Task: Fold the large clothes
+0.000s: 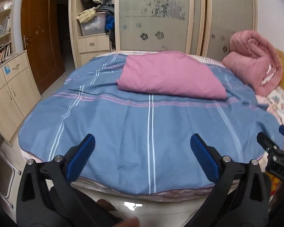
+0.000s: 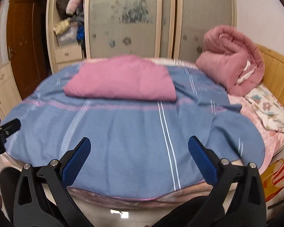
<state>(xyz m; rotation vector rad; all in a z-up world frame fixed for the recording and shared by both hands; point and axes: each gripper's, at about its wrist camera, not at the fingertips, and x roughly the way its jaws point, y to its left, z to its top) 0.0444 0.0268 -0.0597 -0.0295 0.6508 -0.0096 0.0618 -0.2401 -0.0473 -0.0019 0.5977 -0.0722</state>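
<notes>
Left wrist view: both tongs released above the near edge of the bed, pink garment already folded at the far side.

The left tongs (image 1: 142, 157) and right tongs (image 2: 139, 158) both stand with jaws wide apart, holding nothing, level and pointed forward across the blue striped blanket (image 1: 142, 124). The right tongs appear at the right edge of the left wrist view, so the two tools sit side by side, near each other. The folded pink garment (image 1: 170, 75) lies flat on the blanket toward the wardrobe (image 1: 155, 19); a rolled pink quilt (image 1: 255, 66) rests beside it near the headboard. If the blanket is next, the judged best approach is to grip its two near corners symmetrically, pinch a single layer only, and lift evenly so the stripes stay aligned.
</notes>
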